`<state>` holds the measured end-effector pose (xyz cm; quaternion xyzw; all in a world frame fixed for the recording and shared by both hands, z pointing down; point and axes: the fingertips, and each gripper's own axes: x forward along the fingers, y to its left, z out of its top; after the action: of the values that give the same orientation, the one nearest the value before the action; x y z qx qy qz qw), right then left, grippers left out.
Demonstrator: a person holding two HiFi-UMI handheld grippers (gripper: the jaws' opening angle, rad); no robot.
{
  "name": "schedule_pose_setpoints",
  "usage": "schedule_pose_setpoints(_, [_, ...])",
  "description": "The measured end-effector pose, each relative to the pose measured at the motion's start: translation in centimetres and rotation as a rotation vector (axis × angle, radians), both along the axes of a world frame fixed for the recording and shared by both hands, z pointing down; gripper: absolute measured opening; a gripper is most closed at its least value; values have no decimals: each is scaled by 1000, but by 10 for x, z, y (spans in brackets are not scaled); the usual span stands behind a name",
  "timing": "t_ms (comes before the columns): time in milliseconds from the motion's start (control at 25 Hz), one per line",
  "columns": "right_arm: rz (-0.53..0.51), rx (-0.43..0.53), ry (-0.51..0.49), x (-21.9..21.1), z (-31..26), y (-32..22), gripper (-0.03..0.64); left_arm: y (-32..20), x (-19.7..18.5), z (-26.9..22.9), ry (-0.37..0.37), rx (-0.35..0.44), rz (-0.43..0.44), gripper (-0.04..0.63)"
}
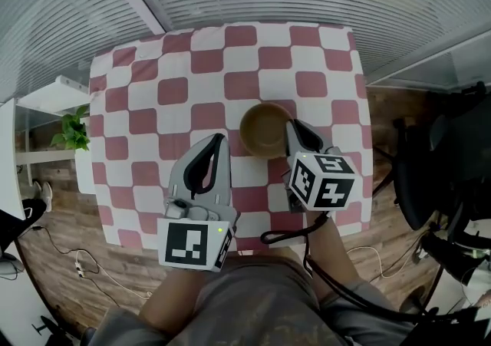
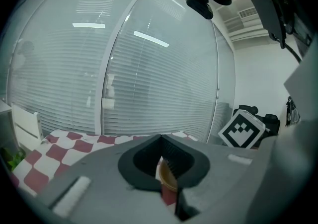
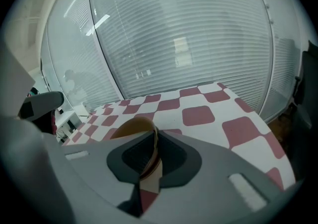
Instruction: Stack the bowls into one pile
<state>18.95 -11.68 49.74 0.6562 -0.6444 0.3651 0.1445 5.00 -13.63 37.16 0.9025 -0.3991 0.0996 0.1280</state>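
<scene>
One brown bowl (image 1: 265, 130) stands on the red-and-white checkered table (image 1: 173, 68), right of its middle. Whether more bowls are nested in it I cannot tell. My right gripper (image 1: 294, 130) is at the bowl's right rim. In the right gripper view the bowl's rim (image 3: 134, 124) runs between the jaws, and the right gripper (image 3: 150, 164) is shut on it. My left gripper (image 1: 219, 142) hovers just left of the bowl, fingertips together and nothing held. Through the narrow slit of the left gripper (image 2: 163, 171) a sliver of the bowl (image 2: 168, 177) shows.
A potted plant (image 1: 73, 131) and a white shelf (image 1: 52, 96) stand off the table's left edge. A black chair (image 1: 436, 160) is to the right. Cables (image 1: 92, 271) lie on the wooden floor near the front edge. Blinds cover the glass wall behind.
</scene>
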Motion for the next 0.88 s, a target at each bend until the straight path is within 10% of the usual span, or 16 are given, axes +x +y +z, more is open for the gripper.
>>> schedule_pose_setpoints(440, [-10,39,32,1,-12,-5,80,-4,0,-4,0,15,2,0])
schedule_pose_setpoints(880, [-64,334,85,-17,-132,-12,55,11,-13,-86,30,173,-38,0])
